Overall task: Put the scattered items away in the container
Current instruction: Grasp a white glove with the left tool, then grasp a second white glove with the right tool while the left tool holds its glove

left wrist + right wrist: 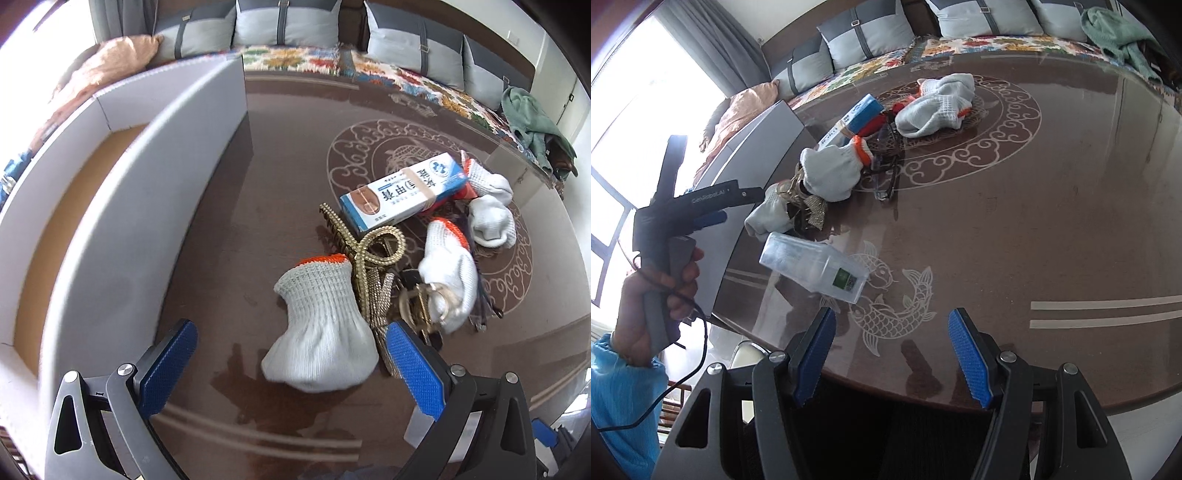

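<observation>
Your left gripper (291, 360) has its blue pads spread wide and empty, hovering low over the table (280, 184) with the nearest white glove (321, 332) lying between them, its orange cuff pointing far. Just beyond that glove sits the gold hair clip (364, 254), and past it the blue-and-white box (402, 192) rests partly on the other gloves (484, 206) to the right (a tight heap, everything touching or overlapping). A pair of glasses (886, 173) lies against the near right side of that heap. The white container (122, 206) stands to the left of the pile, its brown floor bare where it shows.

Your right gripper (892, 345) is also parted and holds nothing, poised over the near edge of the table above the inlaid fish pattern. A clear plastic box (816, 269) lies on its side just left of and beyond those pads, near the heap. Your left hand (661, 295) grips its tool's handle at far left.
</observation>
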Demonstrator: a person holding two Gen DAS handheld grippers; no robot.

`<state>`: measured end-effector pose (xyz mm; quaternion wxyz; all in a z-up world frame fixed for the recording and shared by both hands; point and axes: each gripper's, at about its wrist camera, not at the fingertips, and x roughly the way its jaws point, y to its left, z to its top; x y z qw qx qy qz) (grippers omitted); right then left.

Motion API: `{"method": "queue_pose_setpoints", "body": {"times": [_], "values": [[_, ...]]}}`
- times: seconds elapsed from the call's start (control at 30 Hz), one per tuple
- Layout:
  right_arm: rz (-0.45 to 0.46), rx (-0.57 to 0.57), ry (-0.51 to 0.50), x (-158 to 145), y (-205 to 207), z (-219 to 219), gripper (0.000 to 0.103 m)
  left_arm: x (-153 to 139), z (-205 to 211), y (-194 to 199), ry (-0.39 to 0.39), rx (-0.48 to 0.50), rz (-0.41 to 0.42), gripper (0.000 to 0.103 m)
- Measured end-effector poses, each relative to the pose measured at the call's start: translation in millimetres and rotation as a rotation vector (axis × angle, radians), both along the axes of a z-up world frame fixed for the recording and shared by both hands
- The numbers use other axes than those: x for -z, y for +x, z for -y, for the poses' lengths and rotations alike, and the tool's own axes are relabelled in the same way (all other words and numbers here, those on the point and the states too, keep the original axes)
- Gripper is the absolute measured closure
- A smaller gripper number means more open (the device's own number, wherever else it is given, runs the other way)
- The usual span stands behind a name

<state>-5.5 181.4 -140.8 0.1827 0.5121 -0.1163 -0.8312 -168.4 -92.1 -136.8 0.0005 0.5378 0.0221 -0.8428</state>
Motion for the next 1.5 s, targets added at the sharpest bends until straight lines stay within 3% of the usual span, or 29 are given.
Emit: {"method": "queue_pose_setpoints", "body": {"times": [0.2,0.27,0.3,0.47,0.57,0.67,0.8,0.93,1.1,1.37,1.5], "values": [[0.000,0.004,-0.012,2,-4,-1,0.038,14,4,-9,0.018,-0.013,0.027,0.000],[0.000,0.004,-0.011,3,-4,-1,0.038,16,6,-8,0.041,-0.019,0.025,0.005],[-0.001,0.006,-0.010,2,-5,-1,0.038,18,7,-8,0.054,-0.021,0.027,0.010],[-0.005,0.029,-0.009,1,-8,-6,0.038,27,8,-11,0.139,-0.005,0.100,0.060],[-0.005,0.041,-0.011,0,-10,-9,0.038,23,-3,-10,0.083,0.023,0.104,0.071],[-0.021,0.051,-0.036,-8,-24,-19,0.038,22,-16,-7,0.009,0.058,0.108,0.074],[-0.011,0.034,-0.047,-27,-94,-30,0.038,22,-22,-5,-0.035,0.074,0.116,0.074],[-0.055,-0.112,0.071,-36,-173,-3,0.038,23,-18,-5,-0.018,0.066,0.127,0.074],[-0.049,-0.240,0.200,-19,-240,30,0.038,25,-16,-8,-0.001,0.069,0.140,0.074],[-0.043,-0.368,0.357,5,-277,54,0.038,28,-17,-12,0.008,0.078,0.148,0.073],[0.024,-0.351,0.337,9,-292,51,0.041,29,-16,-12,0.008,0.075,0.149,0.069]]}}
